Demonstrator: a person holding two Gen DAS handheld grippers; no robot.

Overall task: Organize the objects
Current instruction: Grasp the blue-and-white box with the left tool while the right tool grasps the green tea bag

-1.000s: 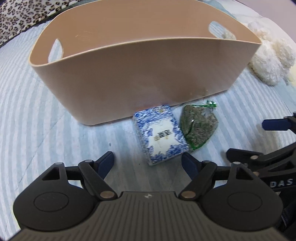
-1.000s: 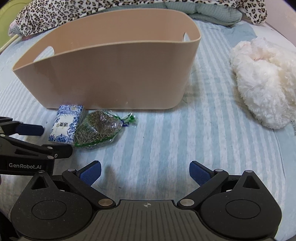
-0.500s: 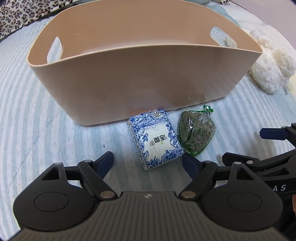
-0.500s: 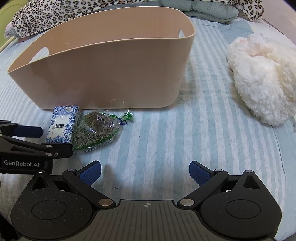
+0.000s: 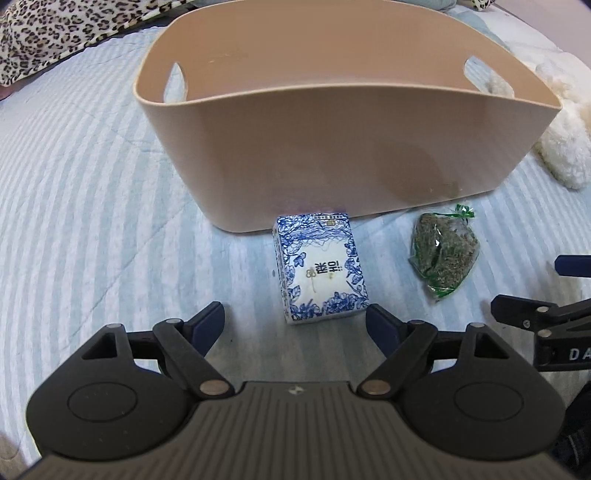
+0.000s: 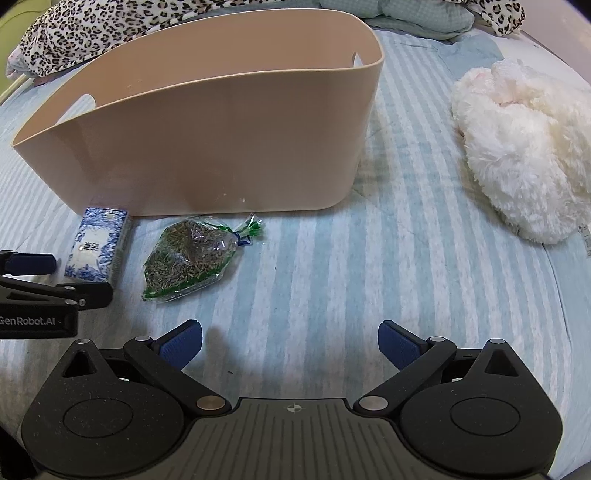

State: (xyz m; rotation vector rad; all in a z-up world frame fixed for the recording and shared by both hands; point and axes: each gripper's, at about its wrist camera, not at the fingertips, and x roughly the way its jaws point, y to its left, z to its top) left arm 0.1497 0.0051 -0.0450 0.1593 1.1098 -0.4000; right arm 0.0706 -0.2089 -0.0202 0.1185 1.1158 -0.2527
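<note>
Both tools on my feeds were angled down at the bed (image 6: 369,258), striped light-blue quilt. Left tool (image 5: 295,321) had its jaws spread wide, nothing pinched; the blue-and-white floral box (image 5: 319,267) lay flat just ahead of the gap, near edge roughly level with the fingertips (image 5: 208,321), not touching either pad as far as I could tell. Box's far end sat right at the base of the beige plastic basket (image 5: 332,147), contact there unclear. Bag of dried green herbs (image 5: 441,254), clear plastic tied with green ribbon, lay to the right of the box, a gap between them, just in front of the basket wall. Right tool (image 6: 290,345) also spread, empty, over bare quilt; herb bag (image 6: 188,254) was ahead and left of its left finger, box (image 6: 98,249) further left, beside the left tool's arm at the frame edge. Basket interior looked empty where visible, handle cutouts at both ends. White fluffy plush item (image 6: 524,162) lay well off to the right. Leopard-print blanket (image 6: 110,26) bunched behind the basket.
</note>
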